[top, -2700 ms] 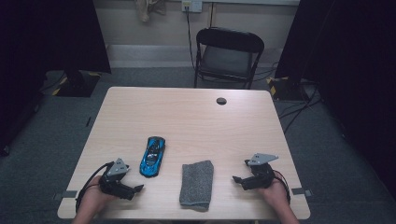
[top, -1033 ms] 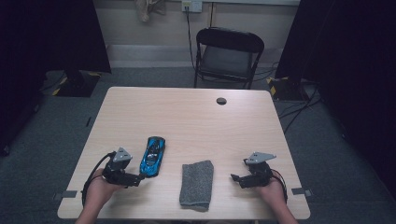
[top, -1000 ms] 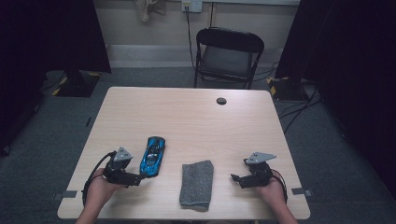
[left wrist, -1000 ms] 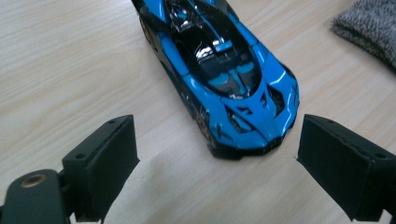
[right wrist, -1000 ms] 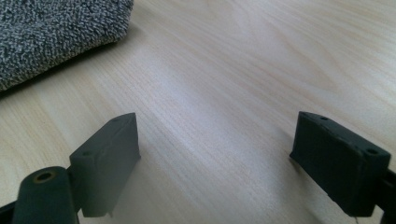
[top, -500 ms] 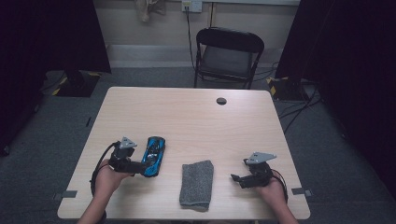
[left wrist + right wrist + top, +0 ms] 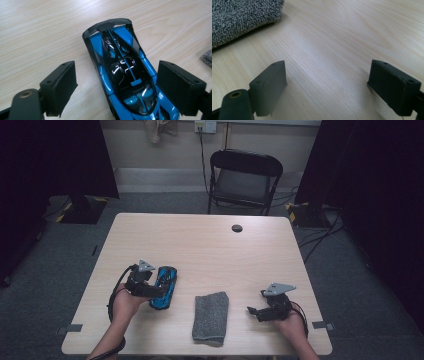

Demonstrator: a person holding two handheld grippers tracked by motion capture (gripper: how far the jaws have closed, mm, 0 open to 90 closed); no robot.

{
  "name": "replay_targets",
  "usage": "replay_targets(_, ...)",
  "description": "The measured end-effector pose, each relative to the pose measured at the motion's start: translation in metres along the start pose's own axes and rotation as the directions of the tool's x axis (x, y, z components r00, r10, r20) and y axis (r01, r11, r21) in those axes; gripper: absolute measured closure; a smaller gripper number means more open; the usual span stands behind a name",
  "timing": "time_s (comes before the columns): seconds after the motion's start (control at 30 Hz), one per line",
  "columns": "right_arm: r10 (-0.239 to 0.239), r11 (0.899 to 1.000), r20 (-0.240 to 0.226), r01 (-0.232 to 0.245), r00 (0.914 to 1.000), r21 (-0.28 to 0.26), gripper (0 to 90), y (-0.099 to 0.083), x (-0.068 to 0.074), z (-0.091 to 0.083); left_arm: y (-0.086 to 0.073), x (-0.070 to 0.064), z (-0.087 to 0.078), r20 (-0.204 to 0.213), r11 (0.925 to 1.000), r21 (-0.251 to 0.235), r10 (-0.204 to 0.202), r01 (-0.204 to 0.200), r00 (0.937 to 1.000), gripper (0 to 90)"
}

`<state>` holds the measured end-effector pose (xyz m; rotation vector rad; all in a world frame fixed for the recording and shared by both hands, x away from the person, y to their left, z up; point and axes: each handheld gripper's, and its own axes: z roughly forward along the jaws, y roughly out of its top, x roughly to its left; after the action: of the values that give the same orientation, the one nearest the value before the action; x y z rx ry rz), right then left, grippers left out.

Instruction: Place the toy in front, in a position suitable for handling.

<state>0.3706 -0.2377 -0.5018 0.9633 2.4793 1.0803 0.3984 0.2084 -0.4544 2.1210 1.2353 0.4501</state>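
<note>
High view: the left tool is held low over the counter, with its jaws reaching across the blue toy car. The car lies on the counter directly at the tips of this tool, with its far end extending away beyond them. Its long axis runs roughly crosswise to the tool's reach. The folded grey cloth lies on the counter beyond the car, on the side away from the left tool and apart from the car. The right tool is held low near the counter edge, with its tips pointing toward the cloth. A gap of bare counter separates the tips from the cloth.

Left gripper view: the left tool is spread wide. The blue toy car sits between the two jaws, with bare space visible on each side of its body. Neither jaw pad touches it. The rear wing of the car points away from the tool. A corner of the grey cloth shows beyond the right-hand jaw.

Right gripper view: the right tool is spread wide, with bare counter between the jaws. The grey cloth lies ahead of the left-hand jaw, apart from it.
</note>
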Motion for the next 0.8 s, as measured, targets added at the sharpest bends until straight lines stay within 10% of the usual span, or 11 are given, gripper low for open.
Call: replay_targets(0.8,0.001,1.000,0.001,-0.001,1.0000,0.000,13.9,0.000,0.000,0.000,0.006,-0.013,0.025,-0.047,0.9943,0.026,-0.102,0.103,0.9937,15.8)
